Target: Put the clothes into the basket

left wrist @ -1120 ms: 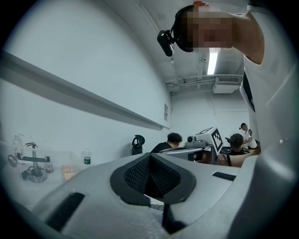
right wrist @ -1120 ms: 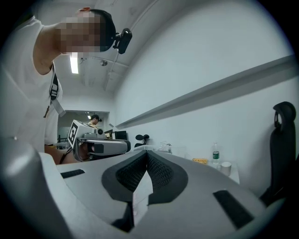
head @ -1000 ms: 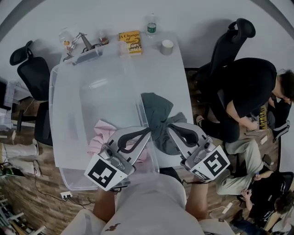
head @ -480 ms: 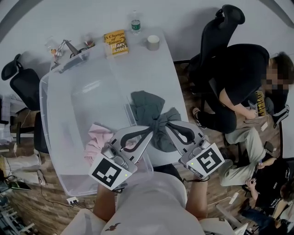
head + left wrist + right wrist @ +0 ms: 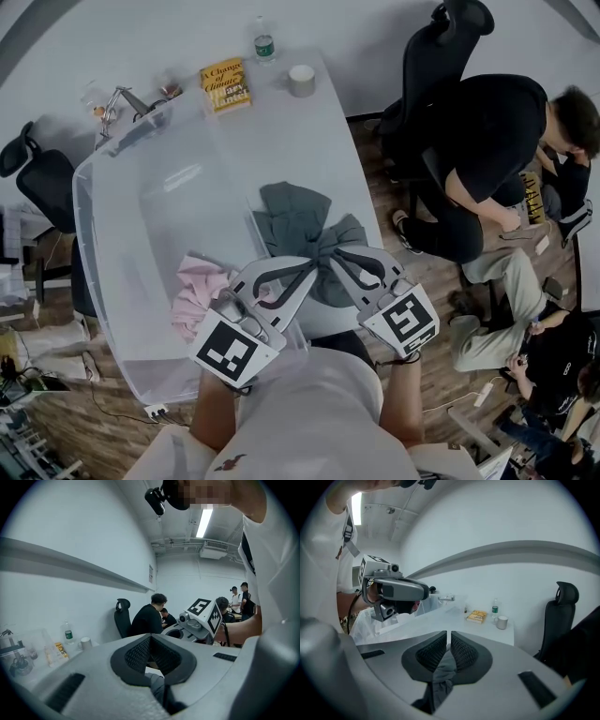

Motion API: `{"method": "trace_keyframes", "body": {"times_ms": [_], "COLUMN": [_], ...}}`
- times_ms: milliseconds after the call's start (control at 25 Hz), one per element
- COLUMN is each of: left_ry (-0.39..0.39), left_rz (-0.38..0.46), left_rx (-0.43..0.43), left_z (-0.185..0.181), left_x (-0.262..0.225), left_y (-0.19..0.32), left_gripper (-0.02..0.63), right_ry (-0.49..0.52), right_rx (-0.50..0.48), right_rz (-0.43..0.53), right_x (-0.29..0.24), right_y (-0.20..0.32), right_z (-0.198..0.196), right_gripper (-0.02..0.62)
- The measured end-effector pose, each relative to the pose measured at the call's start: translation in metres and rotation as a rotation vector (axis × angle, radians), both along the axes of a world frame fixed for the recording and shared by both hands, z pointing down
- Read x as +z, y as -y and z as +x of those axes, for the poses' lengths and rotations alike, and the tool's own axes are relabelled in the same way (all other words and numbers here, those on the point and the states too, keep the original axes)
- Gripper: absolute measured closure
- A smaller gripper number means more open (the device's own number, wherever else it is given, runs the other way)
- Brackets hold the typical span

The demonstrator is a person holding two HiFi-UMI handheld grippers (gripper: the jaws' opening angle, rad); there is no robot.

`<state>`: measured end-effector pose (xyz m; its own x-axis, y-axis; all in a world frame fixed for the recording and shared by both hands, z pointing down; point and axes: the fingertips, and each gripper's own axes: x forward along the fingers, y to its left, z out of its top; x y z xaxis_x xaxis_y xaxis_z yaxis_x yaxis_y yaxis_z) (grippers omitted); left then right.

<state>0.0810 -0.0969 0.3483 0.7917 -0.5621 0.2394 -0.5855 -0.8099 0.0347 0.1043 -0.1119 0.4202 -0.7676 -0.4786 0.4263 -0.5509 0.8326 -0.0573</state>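
Dark grey-green crumpled garment [image 5: 305, 220] is over the white table [image 5: 281, 131], just beside the right wall of the clear plastic basket [image 5: 112, 225]. My left gripper [image 5: 309, 267] and right gripper [image 5: 330, 255] each clamp a bunch of it, as a second ago, though both are now lower. A pink garment [image 5: 197, 292] lies inside the basket.

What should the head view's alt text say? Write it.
From above, the left gripper and right gripper are both shut on a grey garment over a white table, beside a clear basket holding a pink garment. A book, bottle and mug stand at the table's far end; a person sits at right.
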Motion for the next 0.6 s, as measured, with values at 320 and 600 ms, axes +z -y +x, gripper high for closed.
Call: {"method": "trace_keyframes", "body": {"times_ms": [320, 600], "left_ry": [0.055, 0.093], "left_rz": [-0.011, -0.024], "left_rx": [0.025, 0.041], "left_z": [0.008, 0.014], "left_x": [0.010, 0.017], "left_y": [0.002, 0.005], "left_gripper": [0.600, 0.600], "right_ry": [-0.097, -0.188], "right_rx": [-0.013, -0.039], "right_rz": [-0.068, -0.120], "right_x": [0.040, 0.076], "right_y": [-0.002, -0.004], "right_z": [0.003, 0.007], "right_gripper": [0.520, 0.446]}}
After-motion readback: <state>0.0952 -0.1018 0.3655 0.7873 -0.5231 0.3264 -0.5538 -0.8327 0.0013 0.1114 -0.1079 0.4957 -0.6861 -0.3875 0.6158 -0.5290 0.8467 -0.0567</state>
